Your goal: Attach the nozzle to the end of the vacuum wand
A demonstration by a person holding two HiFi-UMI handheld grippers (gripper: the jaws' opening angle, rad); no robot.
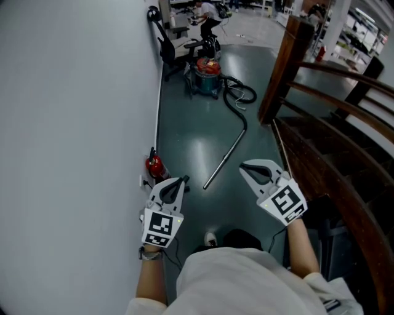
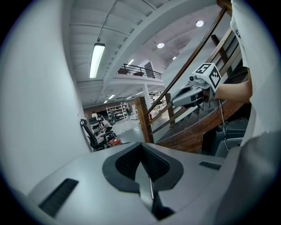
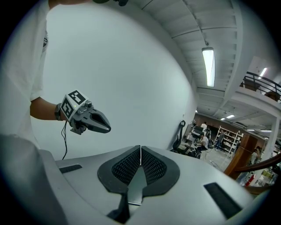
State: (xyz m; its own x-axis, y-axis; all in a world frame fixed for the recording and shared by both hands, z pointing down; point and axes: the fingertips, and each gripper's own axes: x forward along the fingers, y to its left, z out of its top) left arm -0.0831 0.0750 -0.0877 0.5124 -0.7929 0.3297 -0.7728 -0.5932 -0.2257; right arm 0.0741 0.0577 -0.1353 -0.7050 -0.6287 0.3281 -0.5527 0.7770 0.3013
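Note:
The metal vacuum wand [image 1: 225,157] lies slanted on the dark floor ahead, and its black hose [image 1: 233,101] curls back to a red-topped canister vacuum [image 1: 207,72]. I cannot make out a nozzle. My left gripper [image 1: 184,179] hovers shut and empty near the wall, left of the wand's near end. My right gripper [image 1: 242,165] is also shut and empty, just right of the wand. In the left gripper view the left gripper [image 2: 141,145] has its pads together, with the right gripper [image 2: 193,93] beyond it. In the right gripper view the right gripper [image 3: 140,148] is likewise shut, with the left gripper [image 3: 90,119] beyond.
A white wall [image 1: 74,123] runs along the left with a red fire extinguisher [image 1: 154,165] at its foot. A wooden staircase and railing [image 1: 320,141] border the right. Office chairs [image 1: 169,52] and a seated person [image 1: 209,15] are beyond the vacuum.

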